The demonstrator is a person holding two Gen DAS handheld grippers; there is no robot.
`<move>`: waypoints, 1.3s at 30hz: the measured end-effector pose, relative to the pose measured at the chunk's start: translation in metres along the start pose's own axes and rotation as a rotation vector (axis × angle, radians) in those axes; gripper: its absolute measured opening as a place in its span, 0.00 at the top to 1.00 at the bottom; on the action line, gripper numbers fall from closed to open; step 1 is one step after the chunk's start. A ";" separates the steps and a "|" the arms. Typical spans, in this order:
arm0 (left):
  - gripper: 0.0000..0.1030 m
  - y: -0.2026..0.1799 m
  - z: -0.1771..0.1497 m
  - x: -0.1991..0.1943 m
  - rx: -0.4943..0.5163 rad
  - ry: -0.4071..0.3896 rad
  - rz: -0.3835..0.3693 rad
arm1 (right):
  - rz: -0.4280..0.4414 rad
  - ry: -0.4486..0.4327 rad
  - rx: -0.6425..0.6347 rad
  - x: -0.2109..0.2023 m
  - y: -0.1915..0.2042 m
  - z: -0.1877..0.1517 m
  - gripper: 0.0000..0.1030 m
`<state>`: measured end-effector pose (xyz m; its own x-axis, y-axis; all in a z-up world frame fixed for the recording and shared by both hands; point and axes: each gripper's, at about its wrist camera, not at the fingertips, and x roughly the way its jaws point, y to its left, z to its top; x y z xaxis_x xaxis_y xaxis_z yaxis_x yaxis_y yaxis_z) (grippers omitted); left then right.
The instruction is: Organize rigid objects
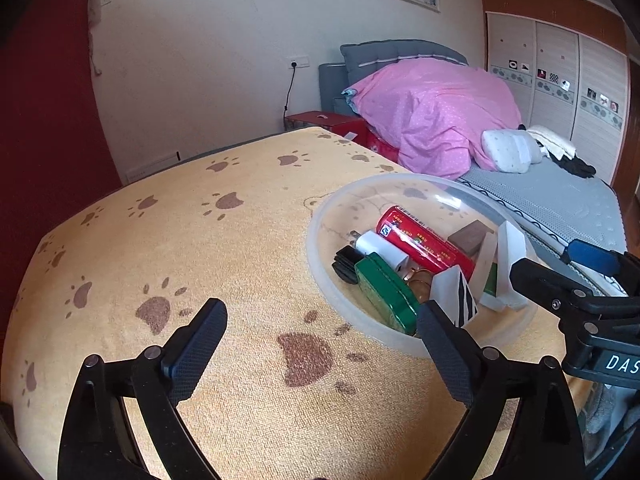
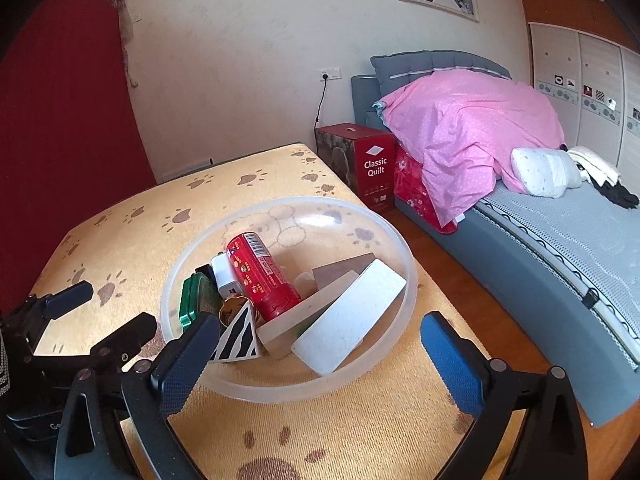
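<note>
A clear plastic bowl [image 2: 404, 268] [image 1: 320, 216] stands on the table with the yellow paw-print cloth [image 1: 180, 248]. In it lie a red can [image 2: 260, 276] [image 1: 424, 240], a white charger [image 2: 226, 276] [image 1: 380, 250], a green tin [image 2: 194, 300] [image 1: 384, 292], a black-and-white striped box [image 2: 236, 340] [image 1: 456, 294], white blocks [image 2: 352, 316], a brown block [image 2: 340, 270] and a gold item [image 2: 232, 308]. My left gripper [image 1: 320, 344] is open and empty, just left of the bowl. My right gripper [image 2: 320, 356] is open and empty, its fingers either side of the bowl's near rim.
A bed with a pink quilt [image 2: 468, 132], a white pillow [image 2: 544, 172] and a grey mattress [image 2: 560, 232] runs along the right. A red "Classic Quilt" box [image 2: 372, 168] stands past the table's far corner. The table edge drops to a wooden floor [image 2: 420, 232].
</note>
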<state>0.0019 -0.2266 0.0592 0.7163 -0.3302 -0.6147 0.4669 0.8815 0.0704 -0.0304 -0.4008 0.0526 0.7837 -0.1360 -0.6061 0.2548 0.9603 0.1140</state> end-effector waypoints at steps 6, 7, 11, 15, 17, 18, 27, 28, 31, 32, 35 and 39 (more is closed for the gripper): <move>0.03 0.006 -0.001 -0.001 -0.004 -0.010 0.042 | -0.032 0.013 0.003 0.000 -0.001 -0.003 0.00; 0.03 0.007 -0.001 -0.001 -0.006 -0.009 0.045 | -0.036 0.016 0.001 -0.001 -0.002 -0.003 0.00; 0.03 0.011 -0.004 0.000 -0.011 -0.005 0.057 | -0.049 0.036 -0.018 0.001 0.001 -0.008 0.00; 0.03 0.013 -0.006 0.000 -0.016 0.001 0.063 | -0.058 0.054 -0.042 0.002 0.004 -0.011 0.00; 0.03 0.014 -0.006 0.000 -0.018 0.006 0.066 | -0.065 0.057 -0.057 0.001 0.007 -0.012 0.00; 0.03 0.014 -0.006 0.001 -0.019 0.010 0.068 | -0.069 0.056 -0.065 0.001 0.008 -0.012 0.00; 0.02 0.013 -0.005 0.002 -0.024 0.033 0.057 | -0.093 0.051 -0.125 0.001 0.019 -0.015 0.00; 0.02 0.012 -0.005 0.002 -0.021 0.037 0.063 | -0.094 0.051 -0.127 0.001 0.019 -0.016 0.00; 0.00 0.010 -0.004 0.005 -0.012 0.050 0.083 | -0.093 0.053 -0.123 0.002 0.018 -0.016 0.00; 0.00 0.009 -0.004 0.006 -0.008 0.054 0.088 | -0.093 0.053 -0.121 0.002 0.017 -0.016 0.00; 0.00 0.007 -0.004 0.008 0.003 0.068 0.094 | -0.094 0.052 -0.118 0.003 0.016 -0.016 0.00; 0.00 0.002 -0.003 0.010 0.016 0.083 0.094 | -0.098 0.051 -0.112 0.004 0.014 -0.016 0.00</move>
<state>0.0085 -0.2267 0.0507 0.7123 -0.2170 -0.6674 0.4086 0.9014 0.1430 -0.0323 -0.3836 0.0392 0.7280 -0.2204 -0.6492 0.2615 0.9646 -0.0342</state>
